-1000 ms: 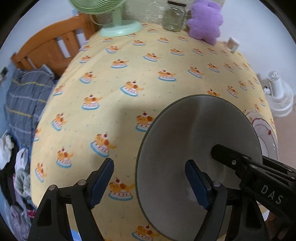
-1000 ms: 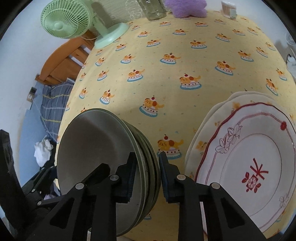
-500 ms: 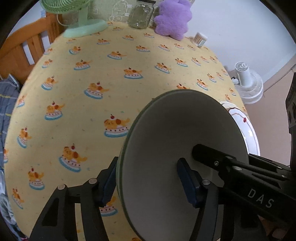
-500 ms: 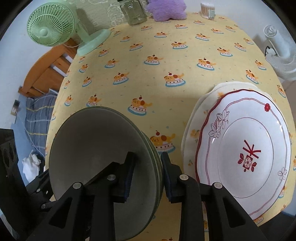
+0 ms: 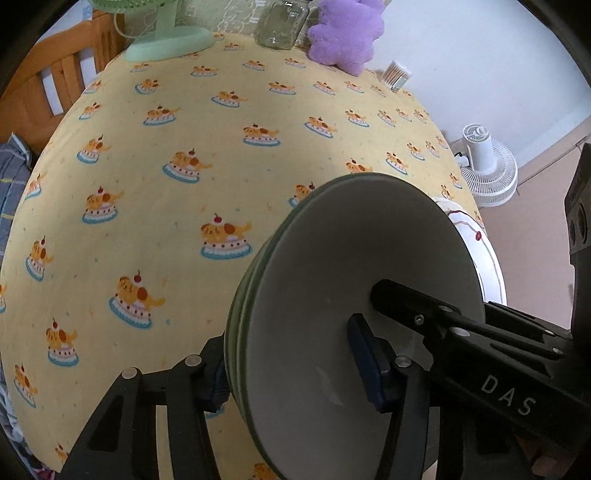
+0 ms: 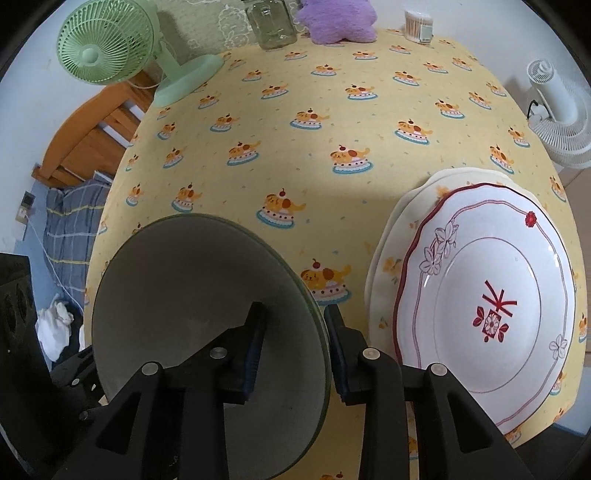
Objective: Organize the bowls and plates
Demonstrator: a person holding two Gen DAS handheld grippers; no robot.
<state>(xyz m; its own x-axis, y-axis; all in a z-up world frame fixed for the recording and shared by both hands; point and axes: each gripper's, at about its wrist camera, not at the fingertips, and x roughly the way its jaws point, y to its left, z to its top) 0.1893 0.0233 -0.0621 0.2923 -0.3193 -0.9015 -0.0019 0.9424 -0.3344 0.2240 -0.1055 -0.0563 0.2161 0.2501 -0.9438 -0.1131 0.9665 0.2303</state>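
Over the near edge of the desk, you have a stack of grey-green plates standing tilted on edge, with both tools on it. Your right gripper has its jaws clenched across the stack's rim, one blue pad on the pale inner face and the other on the back of the stack. Your left gripper straddles the same stack from the opposite side: one pad lies against the pale face, the other finger sits behind the dark green rims, so its jaws are grasping the stack too. From the left wrist view you can see several rims layered together, and the black finger of the right tool lying across the plate's face.

To your right of the stack, a red-patterned white plate lies flat on top of a cream plate near the desk's right edge; the two stacks are close but apart.

At the far side of the yellow cake-print cloth stand a green fan, a glass jar, a purple plush toy and a box of cotton swabs. A white floor fan sits beyond the desk's right edge.
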